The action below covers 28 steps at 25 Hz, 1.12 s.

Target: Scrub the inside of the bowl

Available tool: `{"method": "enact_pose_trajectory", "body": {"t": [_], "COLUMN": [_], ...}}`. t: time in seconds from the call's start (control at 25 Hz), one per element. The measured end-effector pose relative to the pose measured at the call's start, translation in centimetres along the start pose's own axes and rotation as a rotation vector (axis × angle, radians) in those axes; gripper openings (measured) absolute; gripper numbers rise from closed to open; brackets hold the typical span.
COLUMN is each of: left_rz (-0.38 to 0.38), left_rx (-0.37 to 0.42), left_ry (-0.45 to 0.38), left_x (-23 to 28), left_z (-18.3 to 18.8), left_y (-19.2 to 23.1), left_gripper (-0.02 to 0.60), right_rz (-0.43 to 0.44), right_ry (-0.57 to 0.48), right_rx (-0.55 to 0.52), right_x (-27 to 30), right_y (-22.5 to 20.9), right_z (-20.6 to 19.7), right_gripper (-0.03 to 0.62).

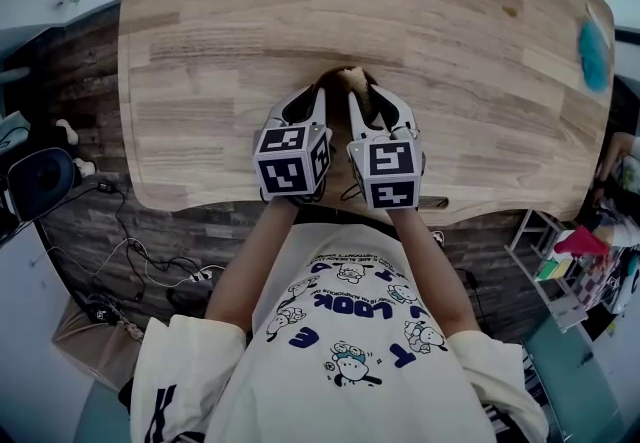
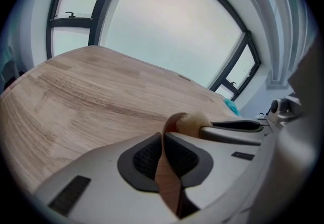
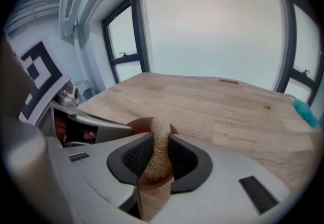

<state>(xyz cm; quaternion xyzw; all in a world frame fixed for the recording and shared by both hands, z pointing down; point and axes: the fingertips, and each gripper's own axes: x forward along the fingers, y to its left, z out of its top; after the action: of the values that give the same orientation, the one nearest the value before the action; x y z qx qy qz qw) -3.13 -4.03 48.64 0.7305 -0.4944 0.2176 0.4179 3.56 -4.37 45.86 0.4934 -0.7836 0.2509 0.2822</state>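
Observation:
A thin brown wooden bowl (image 2: 169, 172) stands on edge between the pads of my left gripper (image 2: 164, 153), which is shut on its rim. My right gripper (image 3: 158, 160) is shut on a tan loofah scrubber (image 3: 159, 142). The scrubber's tip rests against the bowl (image 3: 137, 126), just ahead of the jaws. In the head view both grippers sit side by side over the near edge of the wooden table (image 1: 400, 11), left gripper (image 1: 308, 103) and right gripper (image 1: 378, 103). The bowl (image 1: 333, 78) and scrubber (image 1: 353, 79) peek out between them. Most of the bowl is hidden by the jaws.
A teal-blue object (image 1: 594, 51) lies near the table's far right edge, also visible as the teal-blue object (image 3: 306, 112) in the right gripper view. Cables and a power strip (image 1: 115, 316) lie on the floor at left. Cluttered shelves (image 1: 590, 261) stand at right. Large windows are beyond the table.

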Motion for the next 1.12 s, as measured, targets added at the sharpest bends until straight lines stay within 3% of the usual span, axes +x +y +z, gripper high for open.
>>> {"method": "enact_pose_trajectory", "body": {"t": [0.16,0.28,0.52,0.64,0.76,0.92,1.12], "left_rz": [0.005,0.017,0.035,0.030,-0.017,-0.001,0.025], "left_rx": [-0.005,0.013,0.026,0.031,0.057,0.098,0.083], "left_ry": [0.001,0.003,0.008,0.007,-0.003,-0.041,-0.069], "left_x": [-0.1,-0.2,-0.3,-0.5,-0.7,-1.7,-2.7], "left_z": [0.0,0.0,0.0,0.1,0.3,0.8,0.8], "left_y": [0.3,0.5,1.1,1.2,0.2,-0.4,-0.7], "left_gripper": [0.048,0.048,0.051,0.053,0.169,0.169,0.169], "right_rz": [0.041,0.041,-0.136,-0.178,-0.195,-0.207,-0.215], "right_ry": [-0.098,-0.198,-0.248,-0.244,-0.260,-0.282,-0.317], "right_rx": [0.193,0.261,0.336,0.359,0.361,0.350,0.339], "right_x": [-1.8,-3.9,-7.1,-8.1,-8.6,-9.1,-10.0], "right_y": [-1.2,-2.7,-9.9,-11.8,-12.0,-11.3,-10.9], "right_z": [1.4,3.4,3.0,1.9,1.4,1.2,1.7], "right_gripper": [0.087,0.087,0.087,0.089,0.089,0.089,0.089]}}
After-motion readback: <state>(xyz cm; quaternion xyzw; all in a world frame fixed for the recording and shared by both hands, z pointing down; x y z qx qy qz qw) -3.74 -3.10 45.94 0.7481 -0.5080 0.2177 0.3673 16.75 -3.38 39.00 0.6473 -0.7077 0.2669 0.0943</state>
